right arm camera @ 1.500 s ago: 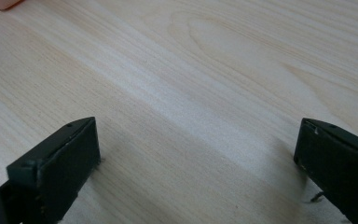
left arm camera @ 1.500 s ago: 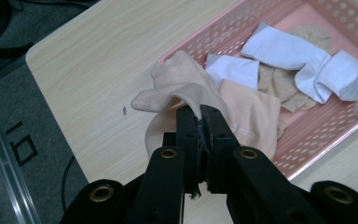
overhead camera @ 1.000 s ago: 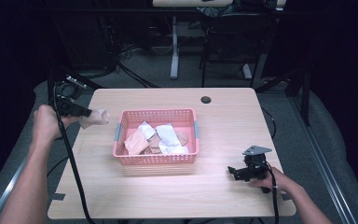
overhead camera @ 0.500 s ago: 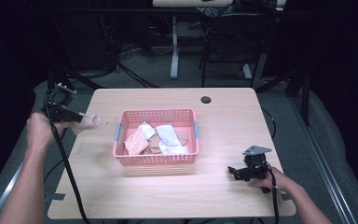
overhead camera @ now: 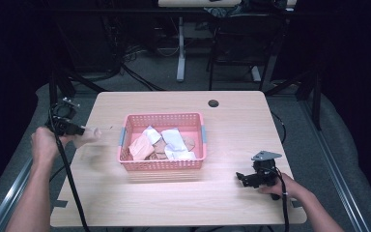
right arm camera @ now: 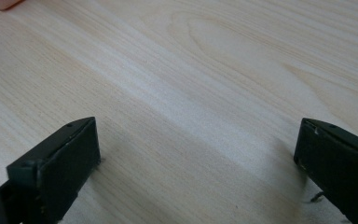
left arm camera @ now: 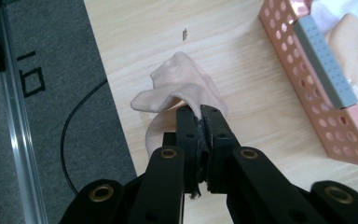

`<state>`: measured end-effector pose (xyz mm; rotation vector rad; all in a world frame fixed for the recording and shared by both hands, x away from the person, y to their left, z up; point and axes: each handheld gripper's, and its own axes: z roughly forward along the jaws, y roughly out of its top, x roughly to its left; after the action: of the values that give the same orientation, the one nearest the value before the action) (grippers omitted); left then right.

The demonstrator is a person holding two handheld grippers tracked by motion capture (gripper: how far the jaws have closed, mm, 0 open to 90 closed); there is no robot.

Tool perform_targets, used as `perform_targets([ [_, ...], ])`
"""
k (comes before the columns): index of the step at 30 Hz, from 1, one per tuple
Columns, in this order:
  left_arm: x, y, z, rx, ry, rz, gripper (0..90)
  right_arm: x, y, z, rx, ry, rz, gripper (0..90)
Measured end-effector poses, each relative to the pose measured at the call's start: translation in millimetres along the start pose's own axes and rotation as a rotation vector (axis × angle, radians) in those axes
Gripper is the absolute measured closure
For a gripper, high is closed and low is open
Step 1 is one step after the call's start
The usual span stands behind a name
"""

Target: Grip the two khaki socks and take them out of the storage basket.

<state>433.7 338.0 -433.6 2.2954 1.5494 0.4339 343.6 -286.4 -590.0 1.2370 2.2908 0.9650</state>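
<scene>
Cloth Pinched Beside the Basket

Peach cloth (left arm camera: 182, 84) hung from the left gripper (left arm camera: 200, 114), whose jaws were clamped together on it, over the table (overhead camera: 174, 203) near its left edge, just beside the pink basket (overhead camera: 162, 166) holding more folded cloths. The right gripper (overhead camera: 246, 178) rested low at the table's front right, well apart, its jaws spread wide over bare wood.

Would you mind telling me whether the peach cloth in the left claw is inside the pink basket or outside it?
Outside. The peach cloth hangs crumpled from the shut left claw over bare table, beside the pink basket.
</scene>
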Motion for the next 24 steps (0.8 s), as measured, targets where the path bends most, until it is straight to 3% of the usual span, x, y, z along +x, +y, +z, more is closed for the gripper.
perform_targets([
  [18,-2.5,-19.7,43.0,0.057,-0.027,-0.048,86.3,0.0,0.0,0.0,0.000,0.000,0.000,0.0],
  [24,-1.3,-24.8,57.3,0.102,-0.038,-0.074,85.9,0.0,0.0,0.0,0.000,0.000,0.000,0.0],
])
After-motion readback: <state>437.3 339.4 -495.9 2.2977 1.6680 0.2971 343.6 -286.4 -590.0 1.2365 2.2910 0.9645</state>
